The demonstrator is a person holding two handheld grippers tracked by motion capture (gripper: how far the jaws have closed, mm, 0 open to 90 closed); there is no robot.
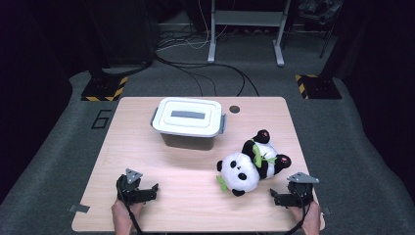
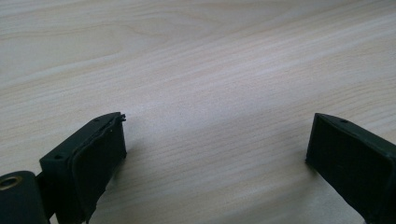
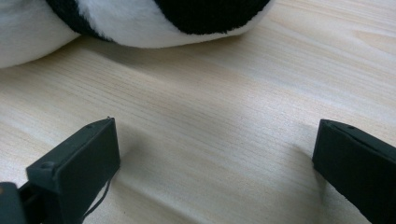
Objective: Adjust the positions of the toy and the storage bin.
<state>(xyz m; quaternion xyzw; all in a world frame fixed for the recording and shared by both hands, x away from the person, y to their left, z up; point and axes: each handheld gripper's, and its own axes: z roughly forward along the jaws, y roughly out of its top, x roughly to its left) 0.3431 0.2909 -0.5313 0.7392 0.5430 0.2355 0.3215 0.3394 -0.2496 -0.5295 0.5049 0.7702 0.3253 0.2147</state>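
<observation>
A black-and-white panda plush with green leaves lies on its back at the right of the wooden table. Its fur runs along the top edge of the right gripper view. My right gripper rests near the front right corner, just below the plush and apart from it, jaws wide open over bare wood. Near the front left, my left gripper also stands open, with nothing between its jaws. A white lidded plastic box stands at the back middle of the table.
A small dark round hole sits in the tabletop right of the box. Beyond the table lie grey floor, cables and stand feet with yellow-black stripes. A grey tab sticks out at the front left edge.
</observation>
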